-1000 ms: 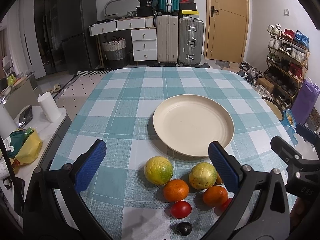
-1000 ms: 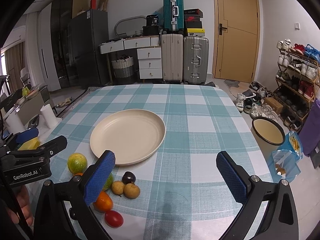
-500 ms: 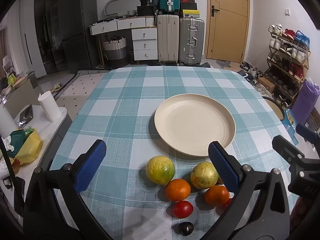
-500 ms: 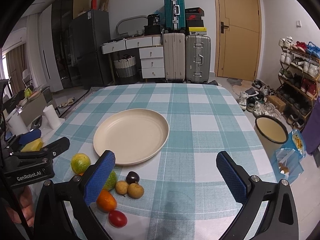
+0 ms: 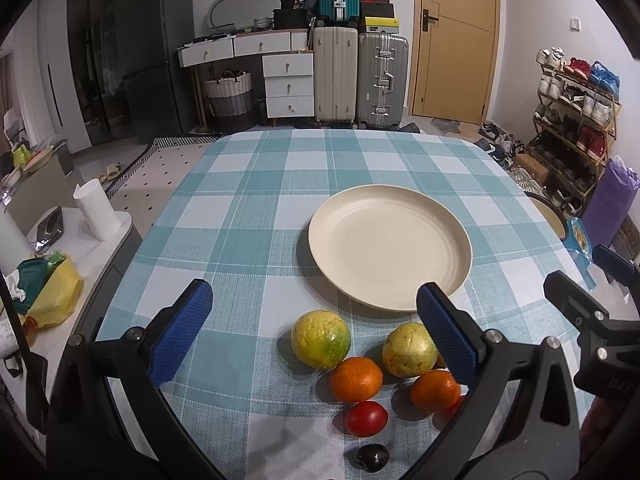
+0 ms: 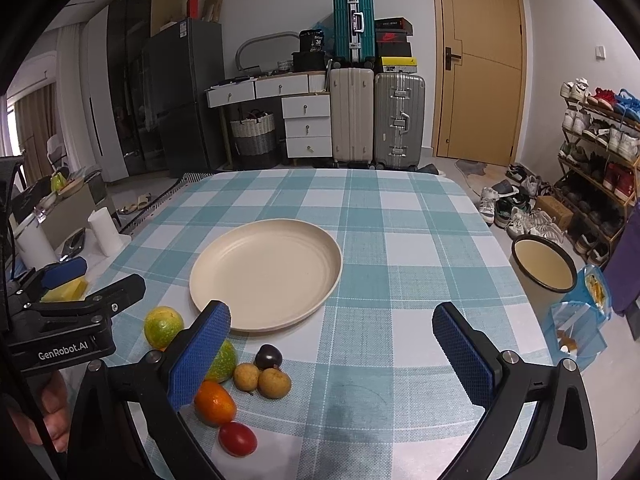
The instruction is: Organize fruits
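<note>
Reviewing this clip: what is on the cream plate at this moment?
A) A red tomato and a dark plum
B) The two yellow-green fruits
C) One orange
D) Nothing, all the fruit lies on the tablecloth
D: the cream plate is bare in both views, while the yellow-green fruits, oranges, the red tomato and the dark plum all sit on the checked tablecloth on its near side.

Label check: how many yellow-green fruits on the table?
2. Left yellow-green fruit at the cluster's left edge; right yellow-green fruit partly behind the left gripper. Others may be hidden.
</note>
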Demonstrator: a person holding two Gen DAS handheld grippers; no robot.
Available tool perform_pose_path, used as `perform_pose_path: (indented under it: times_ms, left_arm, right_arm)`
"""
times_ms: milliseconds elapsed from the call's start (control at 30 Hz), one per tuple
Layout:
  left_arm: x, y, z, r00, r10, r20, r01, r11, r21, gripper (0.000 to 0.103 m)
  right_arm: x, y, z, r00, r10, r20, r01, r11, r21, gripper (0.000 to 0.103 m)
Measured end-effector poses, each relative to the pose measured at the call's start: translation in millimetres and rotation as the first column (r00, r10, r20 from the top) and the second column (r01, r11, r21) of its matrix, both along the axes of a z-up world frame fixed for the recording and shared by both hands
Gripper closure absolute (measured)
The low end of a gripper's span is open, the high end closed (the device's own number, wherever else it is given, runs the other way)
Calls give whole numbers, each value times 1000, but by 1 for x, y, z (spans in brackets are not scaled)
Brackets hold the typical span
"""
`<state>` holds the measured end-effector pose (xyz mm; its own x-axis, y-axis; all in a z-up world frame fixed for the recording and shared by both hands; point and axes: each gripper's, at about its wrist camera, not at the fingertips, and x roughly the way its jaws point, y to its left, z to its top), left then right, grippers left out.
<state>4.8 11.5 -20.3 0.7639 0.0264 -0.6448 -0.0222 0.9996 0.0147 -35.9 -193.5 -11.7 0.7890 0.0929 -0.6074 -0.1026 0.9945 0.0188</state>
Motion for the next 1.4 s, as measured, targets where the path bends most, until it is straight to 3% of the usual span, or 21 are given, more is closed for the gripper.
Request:
perform_pose_path:
  times_ms: [400,700,1000,1133,1267,1400]
  left_arm:
    - [4,5,-8,1000,9,-19,-10,1000,-16,1]
    - [12,22,-15,999,-15,-33,12,996,-91,1]
    - [37,54,-43,986,-32,-162,-4,976,-217,1]
    - [50,67,-57,974,-67,-214,1,956,-295,1]
    - [65,77,-73,957,-105,-271,-4,928,-373,8]
    - [74,79,-83,947,-128,-294,1,918,-398,16]
  right_arm:
    - [1,-1,-5,1000,0,-12,0,1000,5,0]
    - [1,-1,-7,1000,2,-17,-1,1000,6,0]
    - [8,0,-20,999,4,-39,-4,1000,8,0]
    - [15,-2,-29,998,3,-58,-2,1000,17,0]
    - [19,-2,-34,998,8,-69,-6,1000,20,0]
    - [22,-1,-39,997,12,-75,-11,1000,17,0]
